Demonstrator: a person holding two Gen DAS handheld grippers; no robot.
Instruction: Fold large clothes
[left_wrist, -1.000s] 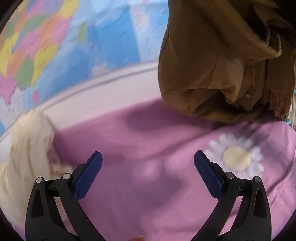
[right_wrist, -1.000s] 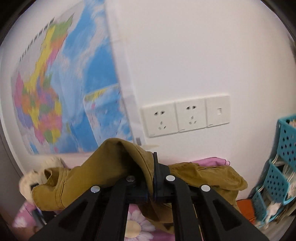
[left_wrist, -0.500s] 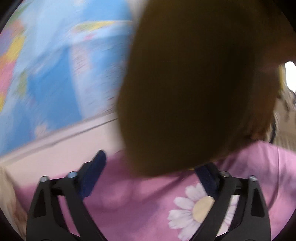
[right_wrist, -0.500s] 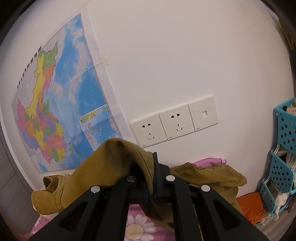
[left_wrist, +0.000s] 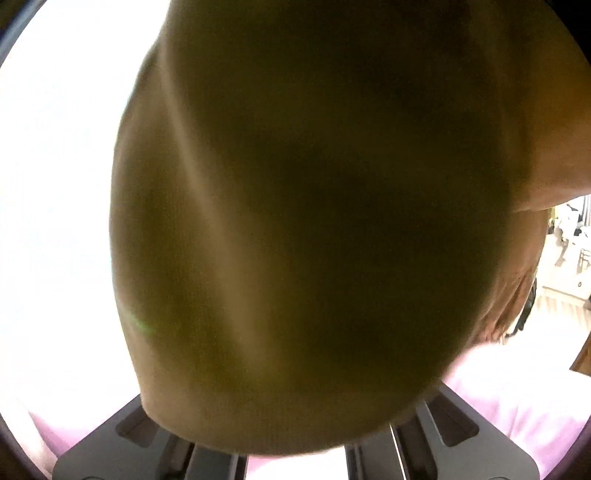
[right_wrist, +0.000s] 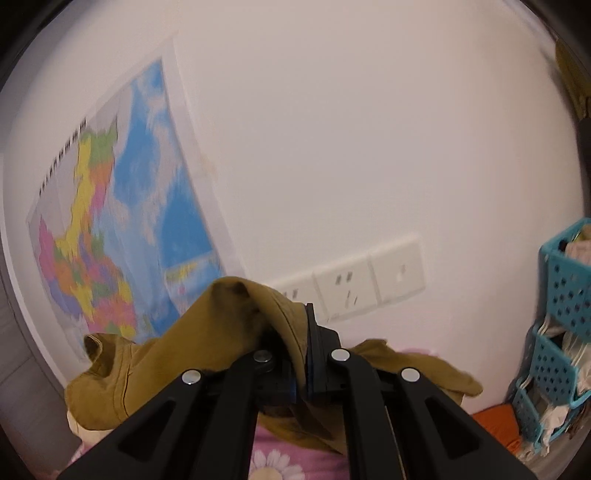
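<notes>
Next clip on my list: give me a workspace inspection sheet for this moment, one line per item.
Surface: pink bedsheet with a daisy print, mostly covered.
Job's things: mustard-brown garment lifted off the sheet, draped over the right fingers; it fills the left wrist view.
Clutter: a cream cloth edge under the garment at left; an orange item low at right.
Grippers: right gripper shut on the garment. Left gripper: fingertips hidden behind the cloth; its jaws have just closed, seemingly on the garment.
Cables: nothing seen.
Surroundings: white wall with a colourful map, wall sockets, teal baskets at right.
</notes>
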